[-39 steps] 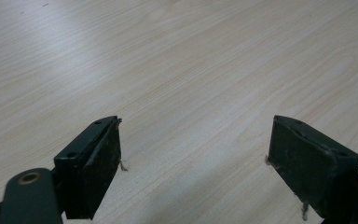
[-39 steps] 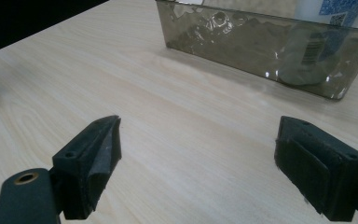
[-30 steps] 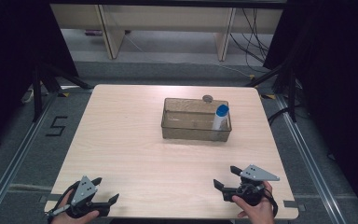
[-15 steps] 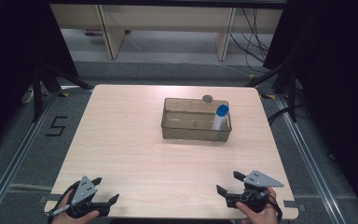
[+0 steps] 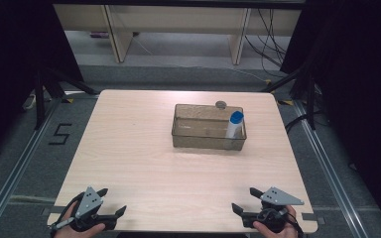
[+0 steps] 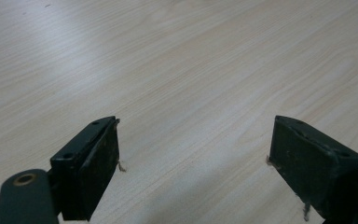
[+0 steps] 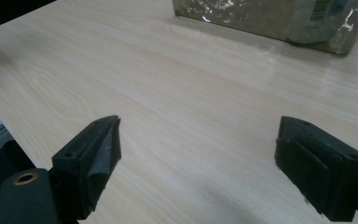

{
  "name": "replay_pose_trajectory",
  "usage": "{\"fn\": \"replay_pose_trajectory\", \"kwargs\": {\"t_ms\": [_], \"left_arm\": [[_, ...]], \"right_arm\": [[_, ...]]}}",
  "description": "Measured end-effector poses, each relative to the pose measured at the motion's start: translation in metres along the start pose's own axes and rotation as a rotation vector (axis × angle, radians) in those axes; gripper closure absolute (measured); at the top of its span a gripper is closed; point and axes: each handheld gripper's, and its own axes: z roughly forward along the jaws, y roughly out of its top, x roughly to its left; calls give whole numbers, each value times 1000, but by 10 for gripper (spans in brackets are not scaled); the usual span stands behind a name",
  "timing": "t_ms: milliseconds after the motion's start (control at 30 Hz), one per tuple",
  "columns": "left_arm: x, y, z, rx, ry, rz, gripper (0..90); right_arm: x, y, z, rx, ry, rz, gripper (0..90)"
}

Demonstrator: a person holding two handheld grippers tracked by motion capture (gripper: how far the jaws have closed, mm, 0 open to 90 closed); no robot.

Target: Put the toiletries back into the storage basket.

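Right gripper (image 5: 242,207) well short of bin (image 5: 208,135)

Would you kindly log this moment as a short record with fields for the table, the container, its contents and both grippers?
table: light wood-grain top
container: clear rectangular plastic bin, right of centre, far half
contents: white bottle with blue cap, upright at the bin's right end
behind bin: small round grey object, identity unclear
left gripper: open, near edge, holds nothing
right gripper: open, near edge, holds nothing
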Motion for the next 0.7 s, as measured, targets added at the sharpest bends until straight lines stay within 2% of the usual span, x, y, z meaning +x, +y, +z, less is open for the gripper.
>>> {"fn": "replay_pose_trajectory", "kwargs": {"t_ms": [33,100,133,167,200,233,267,300,367,400,433,533,567,600,700], "left_arm": [[0,0,0,2,-2,2,155],[0,0,0,1,-1,3,155],[0,0,0,1,-2,2,155],[0,0,0,1,-2,3,155],[0,0,0,-1,0,2,154],[0,0,0,-1,0,1,154],[0,0,0,-1,0,1,154],[0,0,0,-3,2,3,154],[0,0,0,1,-1,8,154],[0,0,0,2,-1,10,154],[0,0,0,7,1,11,154],[1,0,0,7,2,12,154],[0,0,0,6,2,12,154],[1,0,0,4,2,12,154],[0,0,0,1,3,6,154]], "right_arm": [[-2,0,-1,-2,0,-28,156],[0,-2,-2,-1,3,-2,156],[-1,-2,-3,4,-7,-22,156],[1,-3,-4,14,-7,5,156],[-1,-4,-4,7,-14,-21,156],[-1,-5,-5,3,-19,-19,156],[1,-6,-5,9,-10,13,156],[-1,-6,-6,3,-21,-10,156],[1,-7,-8,4,-19,6,156],[0,-8,-8,-3,-22,-14,156],[1,-9,-8,-12,-31,-6,156],[0,-10,-12,16,-34,-14,156],[0,-11,-11,12,-37,-6,156],[2,-12,-12,29,-33,18,156],[0,-13,-13,30,-48,-11,156]]}}
